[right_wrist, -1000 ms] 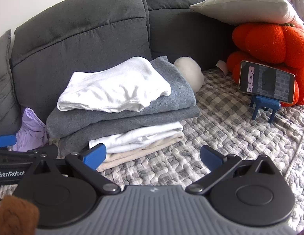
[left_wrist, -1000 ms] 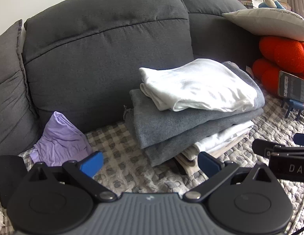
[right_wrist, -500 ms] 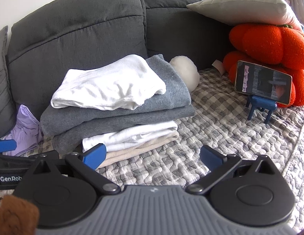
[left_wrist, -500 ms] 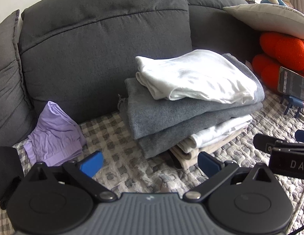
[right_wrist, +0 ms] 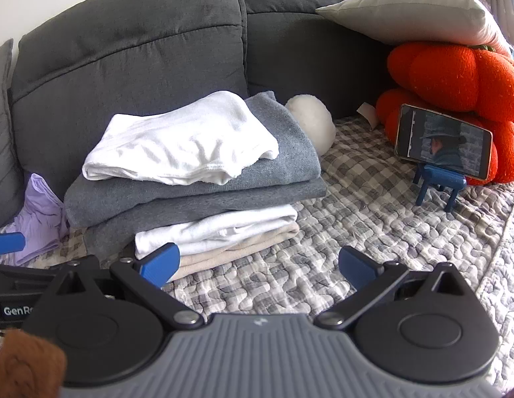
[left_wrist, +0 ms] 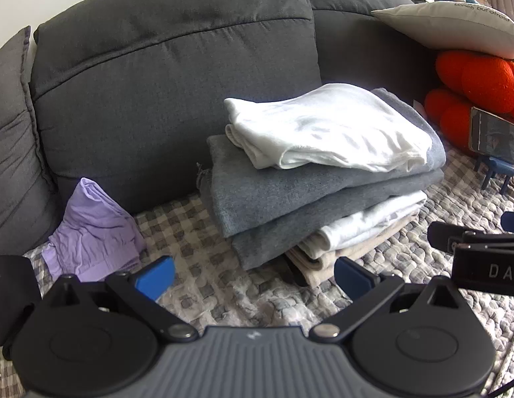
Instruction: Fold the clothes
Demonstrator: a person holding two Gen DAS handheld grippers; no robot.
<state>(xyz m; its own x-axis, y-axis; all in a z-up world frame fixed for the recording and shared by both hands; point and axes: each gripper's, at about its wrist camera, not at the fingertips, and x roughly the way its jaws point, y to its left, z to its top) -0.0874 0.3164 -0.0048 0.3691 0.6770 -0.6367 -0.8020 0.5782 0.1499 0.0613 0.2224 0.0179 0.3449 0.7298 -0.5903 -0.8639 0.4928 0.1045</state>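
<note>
While the stack (left_wrist: pixel 323 179) of folded clothes sits exactly as it did a second ago, both grippers have eased back and a bit to the left, so the camera view now takes in more of the checked quilt (right_wrist: pixel 373 232) in front of it. Nothing on the pile has shifted: white top (left_wrist: pixel 326 132) on the grey sweater (left_wrist: pixel 290 199), with a white piece and a beige one underneath. The left gripper (left_wrist: pixel 253 277) has its jaws spread wide with nothing between them, same story for the right gripper (right_wrist: pixel 258 265), wide apart and empty.

My read is the stack is finished with and the hands are pulling off it to go for the next item. The only unfolded thing I can see is the crumpled lilac garment (left_wrist: pixel 91 232) lying on the quilt against the sofa back (left_wrist: pixel 174 76), well left of the stack, nearer the left gripper. So I'd guess that one's next, and it needs dragging out flat onto open quilt first.

Phone (right_wrist: pixel 442 141) on its blue stand is off to the right, out of the way
</note>
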